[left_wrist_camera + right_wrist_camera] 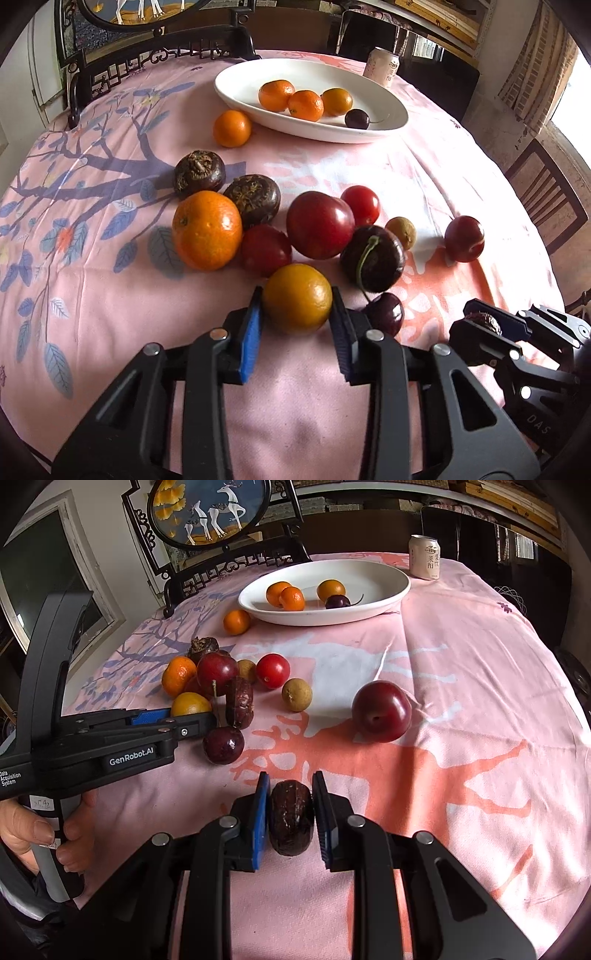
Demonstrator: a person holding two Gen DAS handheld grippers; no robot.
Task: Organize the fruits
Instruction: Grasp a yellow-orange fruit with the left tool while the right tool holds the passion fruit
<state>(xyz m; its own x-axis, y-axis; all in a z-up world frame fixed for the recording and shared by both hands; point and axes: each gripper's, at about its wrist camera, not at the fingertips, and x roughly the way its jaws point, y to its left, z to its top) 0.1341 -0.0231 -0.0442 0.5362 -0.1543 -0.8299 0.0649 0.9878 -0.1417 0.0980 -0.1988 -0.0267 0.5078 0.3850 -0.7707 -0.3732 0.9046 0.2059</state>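
Observation:
My left gripper point(297, 306) is shut on a yellow-orange fruit point(297, 297) low over the pink tablecloth; it also shows in the right wrist view point(173, 716). My right gripper point(290, 808) is shut on a dark brown water chestnut point(290, 818); in the left wrist view it sits at the lower right point(487, 321). A white oval plate point(236, 79) at the far side holds three oranges and a dark cherry point(357, 119). Loose fruit lies mid-table: a big orange point(207, 229), a red plum point(320, 224), cherries point(372, 258), water chestnuts point(199, 171).
A drink can point(424, 556) stands behind the plate. A lone plum point(381, 710) and a longan point(296, 694) lie right of the pile. A small orange point(232, 128) sits by the plate. Carved dark chair point(155, 59) and a framed deer panel point(208, 509) stand beyond the table's far edge.

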